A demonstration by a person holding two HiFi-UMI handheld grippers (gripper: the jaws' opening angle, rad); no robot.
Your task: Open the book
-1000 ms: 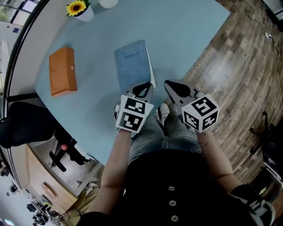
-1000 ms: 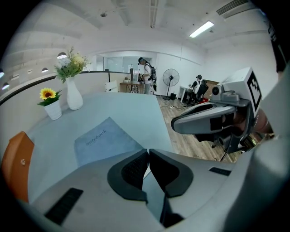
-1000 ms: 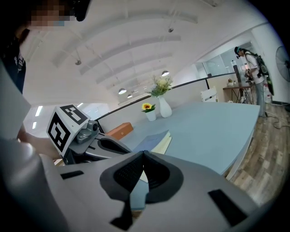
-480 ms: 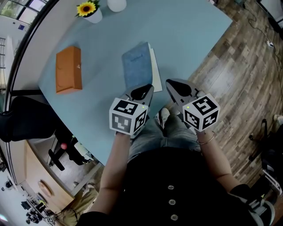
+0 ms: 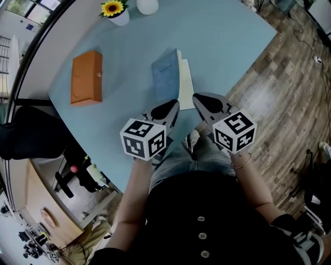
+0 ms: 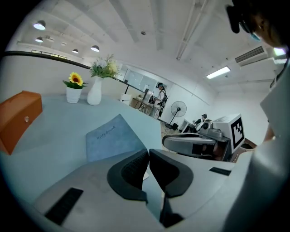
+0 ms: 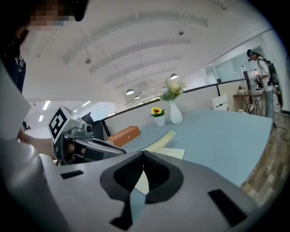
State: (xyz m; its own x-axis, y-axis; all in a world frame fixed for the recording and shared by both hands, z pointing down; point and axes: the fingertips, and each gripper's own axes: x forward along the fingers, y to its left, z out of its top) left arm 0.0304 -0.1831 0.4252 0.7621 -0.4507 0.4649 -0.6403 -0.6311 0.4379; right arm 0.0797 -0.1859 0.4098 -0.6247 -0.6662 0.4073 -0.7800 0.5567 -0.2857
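Note:
A blue notebook [image 5: 165,76] lies on the light blue table [image 5: 222,46] in front of me. Its cover is raised along the right side, and cream pages [image 5: 185,77] show beneath it. My left gripper [image 5: 169,105] is at the book's near edge, shut on the near corner of the cover [image 6: 113,140]. The right gripper [image 5: 199,99] hovers just right of it, over the table's near edge, shut with nothing between its pads. In the right gripper view the lifted pages [image 7: 164,138] fan up beyond the closed jaws [image 7: 144,154].
An orange box [image 5: 87,77] lies to the left of the book. A potted sunflower [image 5: 116,10] and a white vase [image 5: 147,5] stand at the far edge. Wooden floor [image 5: 289,77] runs along the table's right side, and a black chair [image 5: 26,140] stands at the left.
The left gripper has risen and rolled with the cover's corner in it, and more cream page now shows at the book's right. The right gripper has shifted slightly.

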